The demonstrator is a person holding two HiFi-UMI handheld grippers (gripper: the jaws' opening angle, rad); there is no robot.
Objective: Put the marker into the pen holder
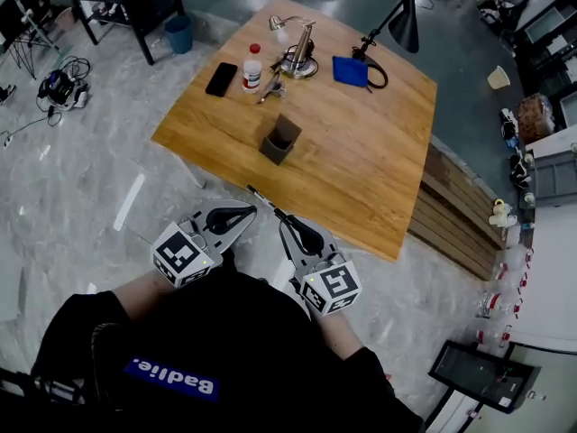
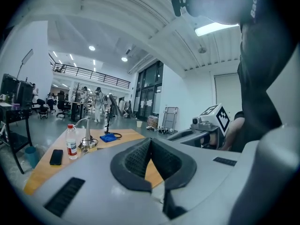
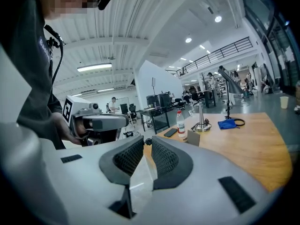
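Note:
A dark square pen holder point(image 1: 280, 141) stands upright near the middle of the wooden table point(image 1: 370, 174); it also shows in the right gripper view as a small grey box point(image 3: 193, 138). My right gripper point(image 1: 281, 222) is shut on a thin black marker point(image 1: 264, 202), which sticks out up and left past the table's near edge. In the right gripper view only the marker's dark end point(image 3: 147, 141) peeks out between the nearly closed pads. My left gripper point(image 1: 249, 211) hangs beside it over the floor, shut and empty, pads touching point(image 2: 151, 142).
At the table's far side lie a black phone point(image 1: 221, 78), a water bottle point(image 1: 252, 68), a metal desk lamp point(image 1: 297, 59), a blue cloth point(image 1: 350, 69) and a black lamp point(image 1: 403, 21). Wooden pallets point(image 1: 460, 215) lie right of the table. A blue bin point(image 1: 178, 34) stands beyond.

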